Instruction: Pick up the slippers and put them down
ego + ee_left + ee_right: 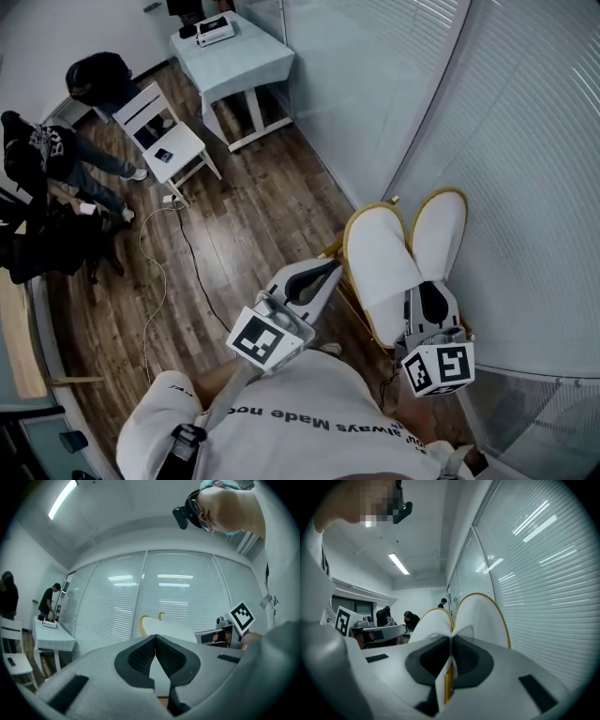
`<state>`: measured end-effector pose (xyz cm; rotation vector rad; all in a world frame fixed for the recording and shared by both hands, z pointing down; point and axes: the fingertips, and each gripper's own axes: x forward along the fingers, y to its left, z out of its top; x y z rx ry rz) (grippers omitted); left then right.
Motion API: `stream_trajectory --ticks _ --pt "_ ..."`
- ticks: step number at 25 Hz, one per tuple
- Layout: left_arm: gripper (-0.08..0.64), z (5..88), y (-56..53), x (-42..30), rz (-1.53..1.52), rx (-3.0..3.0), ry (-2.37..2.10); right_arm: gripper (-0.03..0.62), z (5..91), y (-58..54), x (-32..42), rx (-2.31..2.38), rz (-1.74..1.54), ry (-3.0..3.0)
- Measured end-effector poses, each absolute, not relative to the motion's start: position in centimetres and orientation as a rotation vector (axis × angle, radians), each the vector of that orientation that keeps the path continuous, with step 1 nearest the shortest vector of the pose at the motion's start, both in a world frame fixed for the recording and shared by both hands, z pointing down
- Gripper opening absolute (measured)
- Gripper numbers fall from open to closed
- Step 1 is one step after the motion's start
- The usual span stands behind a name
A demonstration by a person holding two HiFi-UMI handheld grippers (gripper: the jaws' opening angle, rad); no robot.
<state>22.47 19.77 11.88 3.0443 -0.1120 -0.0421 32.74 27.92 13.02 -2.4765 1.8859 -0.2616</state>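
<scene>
Two white slippers (380, 258) with yellow edging are held together in the air, soles facing outward, in front of the blinds. My right gripper (427, 292) is shut on their heel ends; in the right gripper view the slippers (480, 616) rise from between the closed jaws of that gripper (451, 654). My left gripper (326, 270) hangs just left of the slippers, apart from them. Its jaws (155, 641) are shut with nothing between them. The left gripper view shows the slippers (171, 624) ahead and the right gripper (220, 634) to their right.
A glass wall with white blinds (525, 169) runs along the right. On the wood floor (244, 225) stand a white table (234, 61) and a white chair (159, 131) at the far left. People (47, 159) are by the left edge. A cable (187, 253) trails across the floor.
</scene>
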Motion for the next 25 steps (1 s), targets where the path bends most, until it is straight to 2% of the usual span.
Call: stream_trajectory --ticks 25 --pt "0.011 9.5 -7.7 -11.6 -0.107 2.905 -1.001 0.023 10.2 -6.4 1.1 -1.86 -0.224 2.588"
